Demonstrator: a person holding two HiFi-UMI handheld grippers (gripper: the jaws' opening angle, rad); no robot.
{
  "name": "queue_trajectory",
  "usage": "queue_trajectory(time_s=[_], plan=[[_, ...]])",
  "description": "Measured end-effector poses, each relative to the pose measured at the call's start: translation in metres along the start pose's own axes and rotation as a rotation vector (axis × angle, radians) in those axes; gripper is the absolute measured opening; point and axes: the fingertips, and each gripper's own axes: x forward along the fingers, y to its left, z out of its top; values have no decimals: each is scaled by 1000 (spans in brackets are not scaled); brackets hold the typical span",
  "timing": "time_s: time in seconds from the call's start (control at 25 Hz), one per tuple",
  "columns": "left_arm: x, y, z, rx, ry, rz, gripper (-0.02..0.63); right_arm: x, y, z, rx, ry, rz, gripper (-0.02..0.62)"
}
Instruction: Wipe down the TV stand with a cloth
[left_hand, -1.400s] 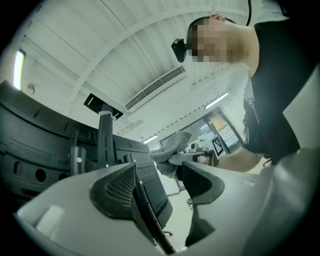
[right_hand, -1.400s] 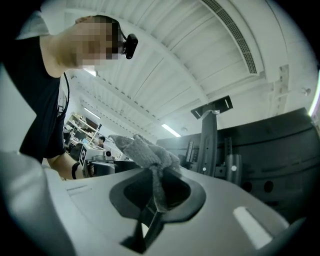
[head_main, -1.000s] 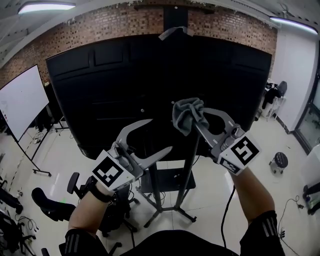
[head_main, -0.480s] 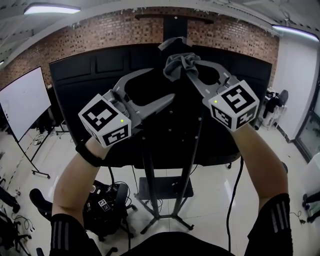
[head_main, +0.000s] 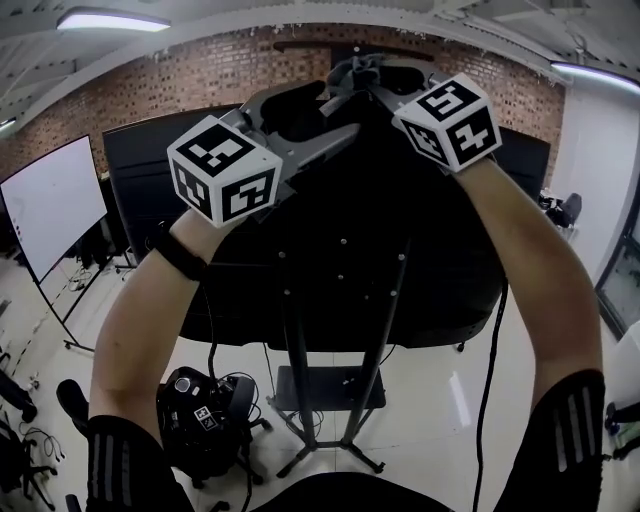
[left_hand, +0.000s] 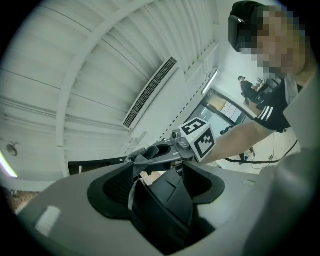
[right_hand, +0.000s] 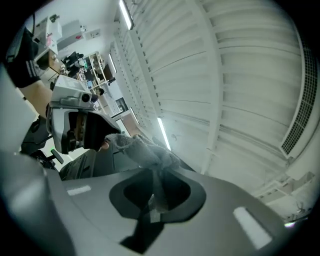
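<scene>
Both forearms reach way up in front of the TV (head_main: 420, 250); right gripper (head_main: 368, 82) clamped on grey cloth (head_main: 350, 68) at the TV's top edge; left gripper (head_main: 340, 108) just beside it, jaws apart

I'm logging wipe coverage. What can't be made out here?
- Whether the cloth touches the TV: head view, right gripper covers it.
- Dark shape between the left gripper's apart jaws: left gripper view, too dark to name.
- Where the TV stand's poles end: head view, black against TV.
</scene>
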Motion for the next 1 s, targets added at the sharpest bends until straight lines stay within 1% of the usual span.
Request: queue_trajectory(time_s=[0.2,0.36,0.44,0.52,0.64,0.8,1.0], plan=[[6,25,-3,-19,6,49,316,25,-17,1,3,35,-23,35],[2,22,-11,-34,10,55,316,33,-15,-1,30,38,-25,35],[-2,14,-16,-43,10,46,316,32,-5,-6,32,53,-6,35],[-6,6,-20,-42,15,36,316,29,5,-13,11,80,11,35],[-10,2,-24,-49,13,33,316,26,13,-18,-27,102,9,35],[-16,-7,-40,-83,11,25,316,21,31,-29,-66,123,20,35],[-29,-33,-59,-132,-1,1,316,10,58,-48,-124,156,32,35]])
